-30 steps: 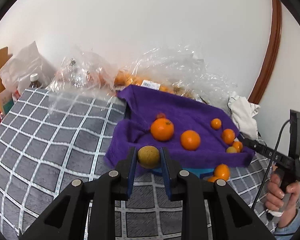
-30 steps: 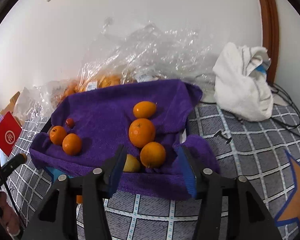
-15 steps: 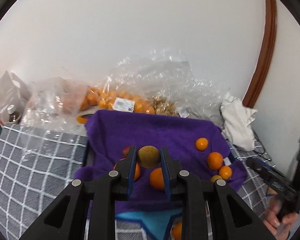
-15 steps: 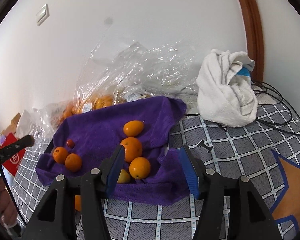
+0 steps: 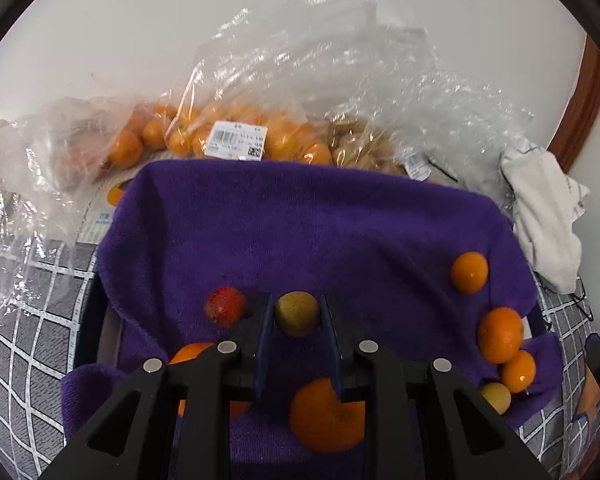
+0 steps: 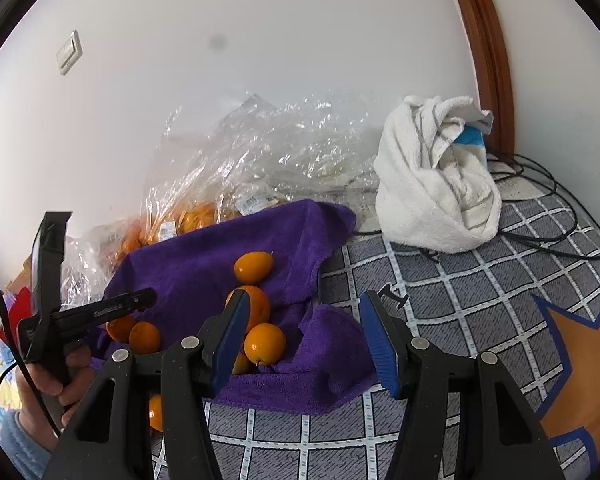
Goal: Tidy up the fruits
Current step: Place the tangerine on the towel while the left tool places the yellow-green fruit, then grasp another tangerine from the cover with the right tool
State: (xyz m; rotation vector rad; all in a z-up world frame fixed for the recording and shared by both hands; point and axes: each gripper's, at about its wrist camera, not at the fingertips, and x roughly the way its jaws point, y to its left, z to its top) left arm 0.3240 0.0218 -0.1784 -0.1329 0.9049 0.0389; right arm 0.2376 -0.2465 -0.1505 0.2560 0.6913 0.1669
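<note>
My left gripper [image 5: 296, 316] is shut on a small yellow-green fruit [image 5: 297, 313] and holds it over the purple towel [image 5: 300, 224]. A small red fruit [image 5: 225, 306] lies just left of it. Oranges lie below the gripper [image 5: 326, 416] and along the towel's right side [image 5: 469, 272], [image 5: 500, 334]. My right gripper [image 6: 304, 340] is open and empty, above the towel's right front corner [image 6: 324, 360], beside oranges [image 6: 265, 343], [image 6: 253, 267]. The left gripper's body [image 6: 80, 312] shows at the left of the right wrist view.
Clear plastic bags with oranges [image 5: 228, 136] lie behind the towel against the wall. A white cloth bundle [image 6: 436, 196] and black cables [image 6: 540, 208] sit at the right. A grey checked cover [image 6: 480, 292] lies under everything.
My left gripper has moved forward over the towel with the yellow-green fruit in it. My right gripper has drawn back and to the right, still open.
</note>
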